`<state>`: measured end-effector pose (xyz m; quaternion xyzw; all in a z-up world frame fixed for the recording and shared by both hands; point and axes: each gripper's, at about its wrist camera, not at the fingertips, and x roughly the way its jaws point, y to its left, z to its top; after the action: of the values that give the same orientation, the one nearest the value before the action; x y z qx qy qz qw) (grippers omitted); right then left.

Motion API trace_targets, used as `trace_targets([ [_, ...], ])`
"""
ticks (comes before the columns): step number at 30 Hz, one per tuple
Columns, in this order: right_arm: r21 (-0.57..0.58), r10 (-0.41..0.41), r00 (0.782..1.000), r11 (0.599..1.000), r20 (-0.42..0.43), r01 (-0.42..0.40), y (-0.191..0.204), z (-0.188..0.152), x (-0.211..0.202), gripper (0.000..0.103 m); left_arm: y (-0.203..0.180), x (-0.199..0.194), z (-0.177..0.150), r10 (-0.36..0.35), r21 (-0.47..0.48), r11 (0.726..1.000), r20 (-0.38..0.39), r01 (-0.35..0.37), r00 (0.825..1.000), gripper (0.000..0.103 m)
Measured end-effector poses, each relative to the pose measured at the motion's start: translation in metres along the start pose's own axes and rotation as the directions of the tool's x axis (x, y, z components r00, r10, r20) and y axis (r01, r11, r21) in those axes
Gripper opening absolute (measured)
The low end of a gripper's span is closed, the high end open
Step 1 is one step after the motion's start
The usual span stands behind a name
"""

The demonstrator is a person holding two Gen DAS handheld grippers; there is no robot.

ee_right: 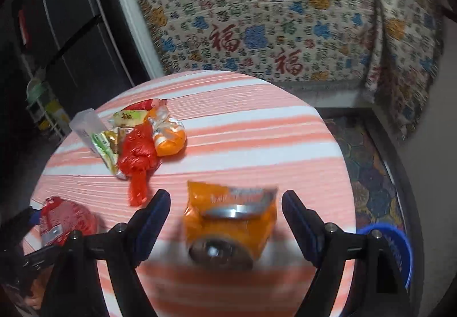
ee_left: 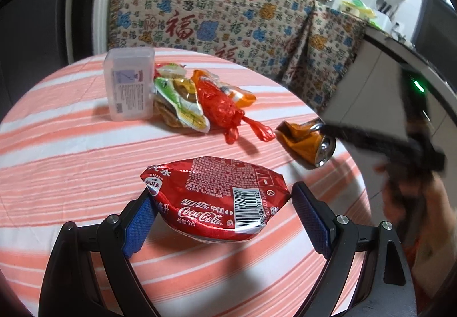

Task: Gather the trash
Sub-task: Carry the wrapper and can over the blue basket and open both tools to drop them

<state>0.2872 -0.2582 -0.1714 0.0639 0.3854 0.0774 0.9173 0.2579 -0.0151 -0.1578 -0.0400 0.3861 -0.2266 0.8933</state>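
A crushed red Coca-Cola can [ee_left: 214, 197] sits between the blue pads of my left gripper [ee_left: 222, 194]. Both pads press its ends and it hangs just above the striped tablecloth [ee_left: 71, 145]. The same red can [ee_right: 65, 220] shows at the lower left of the right wrist view. A crushed orange can [ee_right: 228, 225], blurred, lies between the wide fingers of my right gripper [ee_right: 225, 194], and neither pad touches it. In the left wrist view the orange can [ee_left: 305, 142] tilts at the table's right edge beside a dark finger [ee_left: 371, 137] of the right gripper.
Farther back on the round table lies a pile: a clear plastic box [ee_left: 128, 82], green snack wrappers [ee_left: 177, 97], a knotted red plastic bag [ee_left: 220, 105] and an orange wrapper [ee_left: 242, 97]. A blue round bin [ee_right: 385, 245] stands on the floor right of the table. A patterned cloth [ee_right: 271, 25] hangs behind.
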Motion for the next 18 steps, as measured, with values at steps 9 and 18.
trace_targets([
  [9, -0.039, -0.177, 0.981, 0.984, -0.075, 0.175, 0.026, -0.039, 0.025, 0.085, -0.009, 0.009, -0.012, 0.052, 0.051, 0.997, -0.018, -0.051, 0.998, 0.091],
  [18, 0.025, -0.117, 0.991, 0.993, -0.058, 0.119, 0.009, -0.029, 0.019, 0.074, -0.001, 0.012, -0.011, 0.059, 0.018, 0.998, -0.016, -0.059, 0.998, 0.091],
])
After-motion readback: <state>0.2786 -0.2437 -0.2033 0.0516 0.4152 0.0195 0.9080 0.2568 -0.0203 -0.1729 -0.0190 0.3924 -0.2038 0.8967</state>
